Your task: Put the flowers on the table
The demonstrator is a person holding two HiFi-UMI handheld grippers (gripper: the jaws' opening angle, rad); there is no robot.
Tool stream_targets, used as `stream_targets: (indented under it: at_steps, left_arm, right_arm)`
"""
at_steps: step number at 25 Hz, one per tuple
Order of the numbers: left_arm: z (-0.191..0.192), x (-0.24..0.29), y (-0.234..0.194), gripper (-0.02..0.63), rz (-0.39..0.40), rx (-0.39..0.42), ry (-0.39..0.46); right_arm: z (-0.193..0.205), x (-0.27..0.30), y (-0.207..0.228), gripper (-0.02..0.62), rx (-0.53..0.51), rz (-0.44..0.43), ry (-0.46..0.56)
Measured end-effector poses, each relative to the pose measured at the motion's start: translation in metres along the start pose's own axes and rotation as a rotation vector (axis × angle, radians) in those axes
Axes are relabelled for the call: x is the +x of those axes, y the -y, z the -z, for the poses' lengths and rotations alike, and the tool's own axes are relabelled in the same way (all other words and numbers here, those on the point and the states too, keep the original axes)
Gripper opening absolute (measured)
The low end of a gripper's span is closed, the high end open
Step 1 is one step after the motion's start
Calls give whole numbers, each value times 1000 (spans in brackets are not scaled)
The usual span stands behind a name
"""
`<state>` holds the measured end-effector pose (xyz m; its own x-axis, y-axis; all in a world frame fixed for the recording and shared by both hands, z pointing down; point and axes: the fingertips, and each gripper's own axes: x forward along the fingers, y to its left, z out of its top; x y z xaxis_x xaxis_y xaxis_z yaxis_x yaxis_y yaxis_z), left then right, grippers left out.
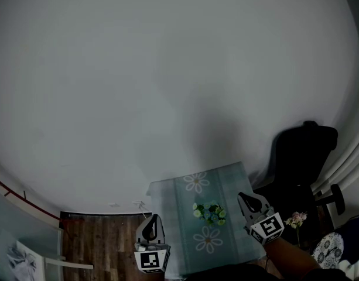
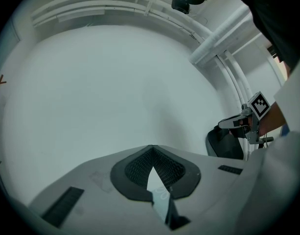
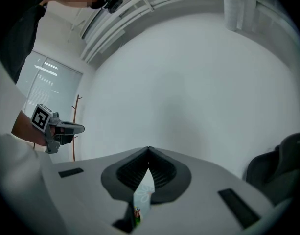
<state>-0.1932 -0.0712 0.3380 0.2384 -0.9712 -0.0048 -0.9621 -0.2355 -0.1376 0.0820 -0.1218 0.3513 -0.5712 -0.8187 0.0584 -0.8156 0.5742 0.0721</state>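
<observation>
Both tongs clenched, empty: left gripper (image 1: 152, 221), right gripper (image 1: 246, 200) flank green-white flower bunch (image 1: 209, 212) on teal daisy-print table (image 1: 185, 233). Likely next: open your right jaws, grip pink flower sprig (image 1: 296, 219), lower right, by stem.

Flowers (image 1: 209, 212) ctr on table (image 1: 176, 206); chair (image 1: 302, 151) right of table.

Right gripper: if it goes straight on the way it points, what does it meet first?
Probably the plain white wall; nothing shows between it and the shut right gripper. The black chair sits off to the side.
</observation>
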Motion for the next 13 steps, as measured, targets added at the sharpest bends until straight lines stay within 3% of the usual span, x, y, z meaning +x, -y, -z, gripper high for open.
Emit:
stream_targets:
  at_steps: [13]
  left_arm:
    - [-4, -3, -2, 3, -8, 5, 13]
  right_arm:
    - [-3, 1, -3, 18, 2, -8, 13]
